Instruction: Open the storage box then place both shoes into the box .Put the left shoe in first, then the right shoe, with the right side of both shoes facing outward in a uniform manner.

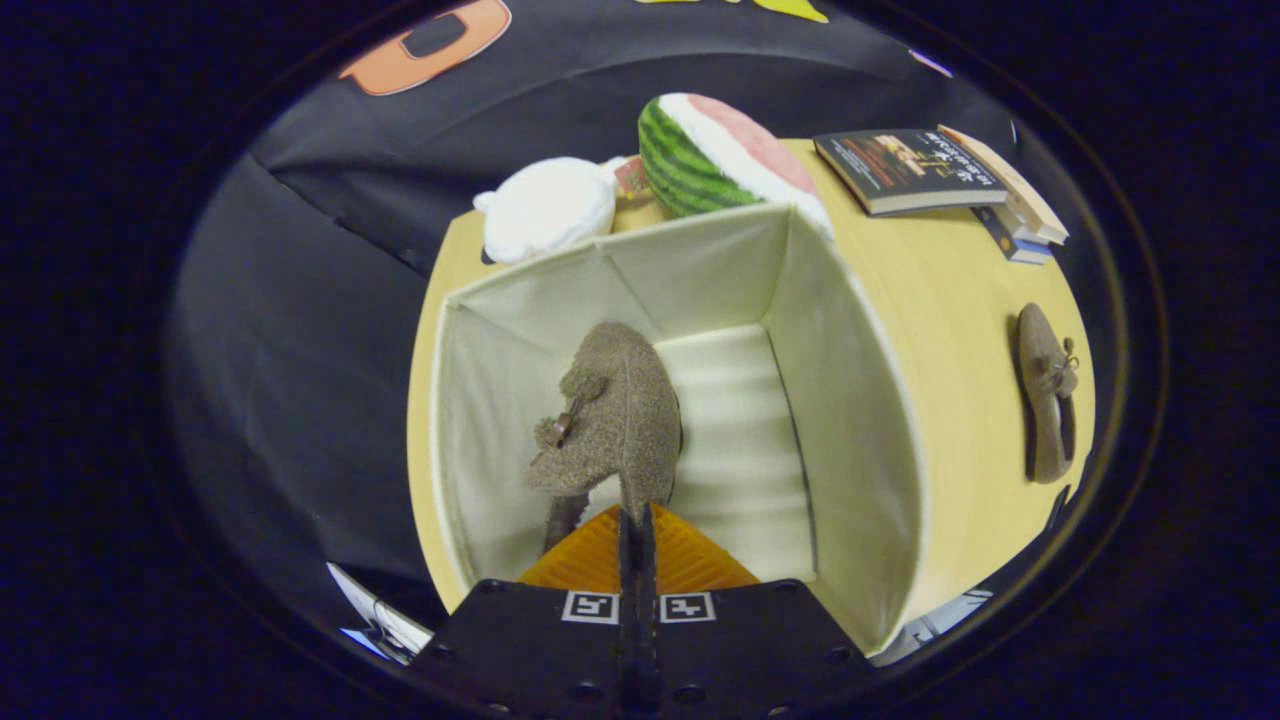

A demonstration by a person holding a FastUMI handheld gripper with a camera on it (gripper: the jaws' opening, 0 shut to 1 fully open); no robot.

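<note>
The tabletop (pixel 930 330) spreads beyond and to the right of my gripper, and the open storage box (pixel 850 420) stands on it directly ahead of my fingers, its mouth turned up toward me and its cream lining bare apart from what I carry. Behind the box sit a watermelon plush (pixel 700 150) and a white plush toy (pixel 545 210), with a stack of books (pixel 930 170) farther right; none of these is in my way.

My gripper (pixel 636 525) is closed on the heel edge of the first shoe (pixel 615 410), both orange fingers (pixel 580 560) pinched tight together with only a thin strip of suede between them. The shoe hangs inside the box, toe away from me, bow toward the left wall.

My worry is that narrow pinch: the shoe may swing or twist as I lower it, and land with the wrong side facing outward. It also hangs near the left wall, so the bow could catch the lining and tip the soft box.

The second shoe (pixel 1047 405) lies well off to my right near the tabletop's rim, where a clumsy approach later might push it off.
</note>
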